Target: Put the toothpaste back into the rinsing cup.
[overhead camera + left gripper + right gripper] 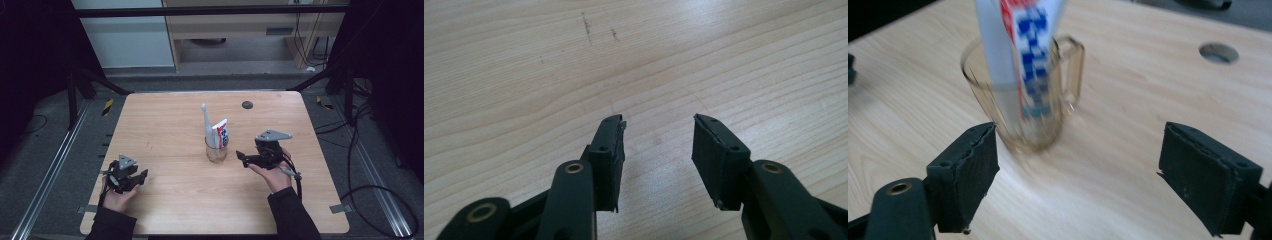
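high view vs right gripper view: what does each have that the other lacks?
High view alone: the left gripper, open near the table's front left, both hands, the toothbrush top, the floor and cabinets behind. Right gripper view alone: the cup's handle, and the right gripper's pads wide apart with nothing between them. Shared: the clear cup, the toothpaste tube standing in it, the wooden table and its round hole.

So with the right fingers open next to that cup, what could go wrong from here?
The clear cup holds a tall toothbrush and a toothpaste tube that lean above its rim, so it looks top-heavy; a nudge from the right gripper could tip it. Its handle faces away, so the open fingers may slip on the smooth wall.
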A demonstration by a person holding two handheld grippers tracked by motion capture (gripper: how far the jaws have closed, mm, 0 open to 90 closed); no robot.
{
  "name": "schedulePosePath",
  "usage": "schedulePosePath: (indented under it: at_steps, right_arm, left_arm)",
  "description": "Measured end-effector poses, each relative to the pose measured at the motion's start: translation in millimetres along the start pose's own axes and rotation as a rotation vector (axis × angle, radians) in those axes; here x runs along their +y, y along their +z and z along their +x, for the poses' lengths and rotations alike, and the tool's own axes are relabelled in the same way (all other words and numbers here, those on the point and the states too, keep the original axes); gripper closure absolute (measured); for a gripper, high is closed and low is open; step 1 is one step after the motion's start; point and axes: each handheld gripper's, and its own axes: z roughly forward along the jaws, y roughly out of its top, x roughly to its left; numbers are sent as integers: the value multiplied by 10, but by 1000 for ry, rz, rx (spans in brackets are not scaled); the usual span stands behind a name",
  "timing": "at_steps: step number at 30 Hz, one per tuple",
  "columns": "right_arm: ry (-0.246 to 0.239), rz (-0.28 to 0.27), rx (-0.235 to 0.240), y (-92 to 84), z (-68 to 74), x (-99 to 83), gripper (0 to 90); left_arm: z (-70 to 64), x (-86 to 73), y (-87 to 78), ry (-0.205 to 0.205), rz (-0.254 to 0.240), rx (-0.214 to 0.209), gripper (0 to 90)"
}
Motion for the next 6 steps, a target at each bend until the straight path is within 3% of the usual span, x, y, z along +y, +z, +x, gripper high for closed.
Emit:
schedulePosePath:
  at_steps: [6]
  right_arm:
    - [11, 65, -51, -97, -184, -283, 144]
  left_arm:
    - [-1, 0, 12, 1, 5, -2, 536]
